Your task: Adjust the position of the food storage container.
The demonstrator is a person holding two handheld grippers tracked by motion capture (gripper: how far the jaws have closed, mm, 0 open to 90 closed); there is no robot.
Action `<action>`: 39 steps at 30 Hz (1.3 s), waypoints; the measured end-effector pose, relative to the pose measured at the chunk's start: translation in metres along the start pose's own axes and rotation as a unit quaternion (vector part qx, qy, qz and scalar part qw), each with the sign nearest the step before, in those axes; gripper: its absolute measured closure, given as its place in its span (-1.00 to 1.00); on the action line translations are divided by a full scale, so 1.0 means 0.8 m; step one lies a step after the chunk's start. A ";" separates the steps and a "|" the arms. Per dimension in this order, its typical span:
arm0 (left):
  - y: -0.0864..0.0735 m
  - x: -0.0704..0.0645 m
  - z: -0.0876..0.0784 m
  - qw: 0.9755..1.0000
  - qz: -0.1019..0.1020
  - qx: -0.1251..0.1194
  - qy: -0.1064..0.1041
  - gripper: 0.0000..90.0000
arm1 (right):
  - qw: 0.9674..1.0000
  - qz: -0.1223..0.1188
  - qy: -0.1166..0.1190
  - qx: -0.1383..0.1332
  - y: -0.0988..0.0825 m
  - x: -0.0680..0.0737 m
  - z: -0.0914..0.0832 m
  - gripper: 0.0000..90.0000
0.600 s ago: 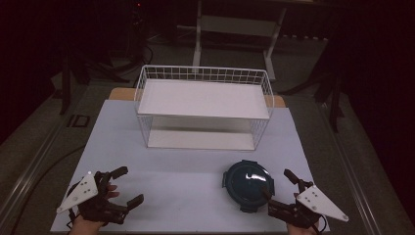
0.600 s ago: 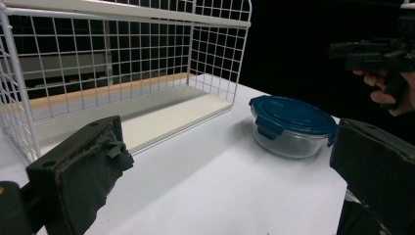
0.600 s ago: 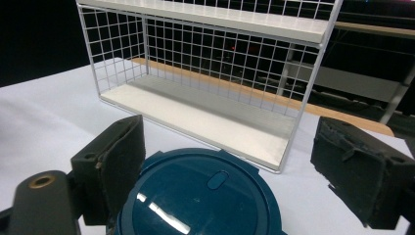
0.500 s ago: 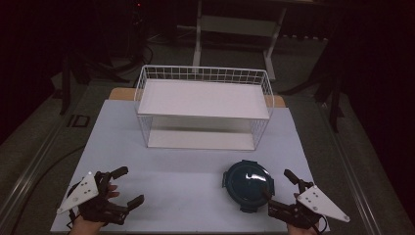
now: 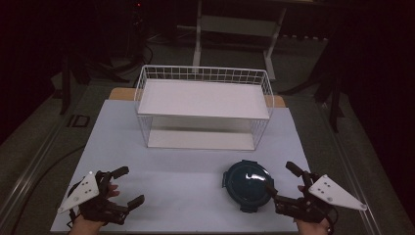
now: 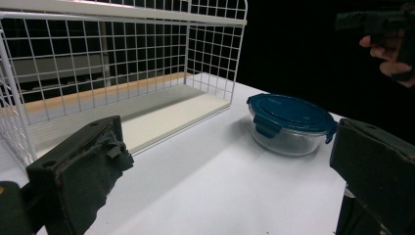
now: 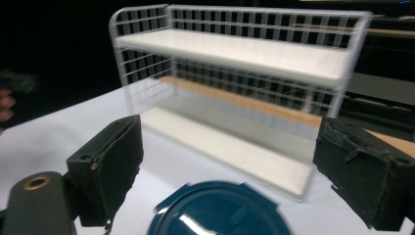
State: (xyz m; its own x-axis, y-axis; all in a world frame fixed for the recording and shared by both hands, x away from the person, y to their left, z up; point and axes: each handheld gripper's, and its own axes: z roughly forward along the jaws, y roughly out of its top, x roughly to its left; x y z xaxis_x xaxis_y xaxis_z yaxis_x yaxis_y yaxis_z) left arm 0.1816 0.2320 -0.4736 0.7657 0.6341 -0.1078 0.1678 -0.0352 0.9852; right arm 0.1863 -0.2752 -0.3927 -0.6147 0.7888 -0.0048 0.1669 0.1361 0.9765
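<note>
- A round glass container with a blue clip-on lid (image 5: 247,185) is seen on the white table (image 5: 186,181), in front of the white wire rack (image 5: 203,105) and well apart from it.
- The right gripper (image 5: 281,183) is held just beside the container on the near right; its jaws are spread wide, nothing is grasped, and the lid is seen below and between them in the right gripper view (image 7: 220,210).
- The left gripper (image 5: 128,186) is held at the near left of the table, well apart from the container (image 6: 288,122); its jaws are likewise spread and empty.
- The step in hand is judged to be the approach, with no contact yet made.
- For the next move, the right jaws would need to be brought down around the container's rim and closed squarely, since smooth glass may slip.
- Against the earlier frames, no shift of the container or rack is noted; both grippers are found in much the same places, jaws as wide as before.
</note>
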 end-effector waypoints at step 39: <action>-0.004 0.002 0.010 1.000 -0.001 0.019 -0.019 -0.99 | 0.972 0.067 -0.027 0.224 -0.121 -0.086 0.022 1.00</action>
State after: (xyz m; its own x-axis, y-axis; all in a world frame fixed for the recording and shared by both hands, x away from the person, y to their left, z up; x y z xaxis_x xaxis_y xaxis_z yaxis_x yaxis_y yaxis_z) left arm 0.1871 0.2268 -0.4779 0.7878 0.6050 -0.1155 0.1920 -0.0630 0.9794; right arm 0.2258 -0.3319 -0.4910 -0.5254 0.8457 0.0934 0.5691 0.2677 0.7774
